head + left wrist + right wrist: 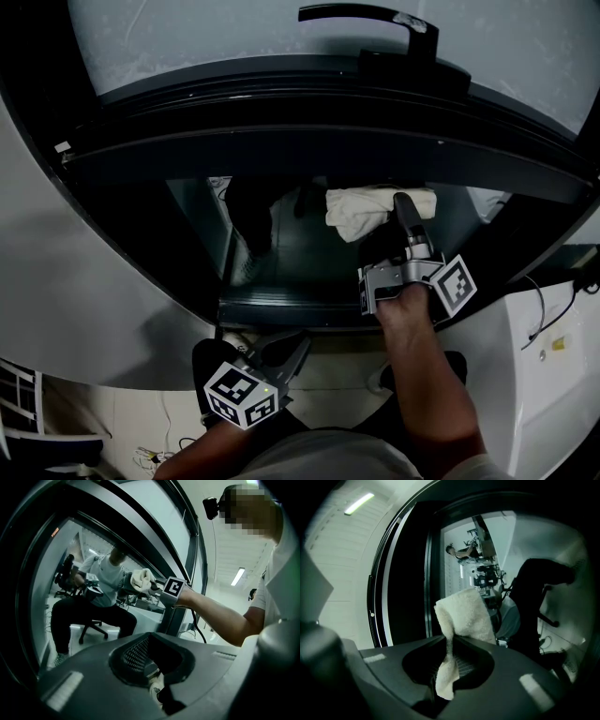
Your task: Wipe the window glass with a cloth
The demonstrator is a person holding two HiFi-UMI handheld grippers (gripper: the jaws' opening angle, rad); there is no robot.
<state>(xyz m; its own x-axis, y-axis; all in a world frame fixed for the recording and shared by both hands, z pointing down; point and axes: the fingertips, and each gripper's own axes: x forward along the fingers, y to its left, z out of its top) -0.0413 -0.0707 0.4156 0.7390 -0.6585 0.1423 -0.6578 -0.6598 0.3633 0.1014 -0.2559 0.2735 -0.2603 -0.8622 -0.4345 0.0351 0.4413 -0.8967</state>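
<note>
A white cloth (373,208) is pressed to the lower window glass (281,248), with my right gripper (405,208) shut on it. In the right gripper view the cloth (464,616) stands up from between the jaws, and a tail of it hangs down inside them. The left gripper view shows the cloth (140,579) bunched at the right gripper (157,587) against the pane. My left gripper (286,349) hangs low, below the black window frame (281,131), away from the glass. Its jaws look shut with nothing in them (150,654).
A black window handle (375,19) sticks out above the cloth. A white unit (544,366) with a cable stands at the right. A seated person on an office chair (98,592) shows in the glass. Loose cables (155,457) lie on the floor at the lower left.
</note>
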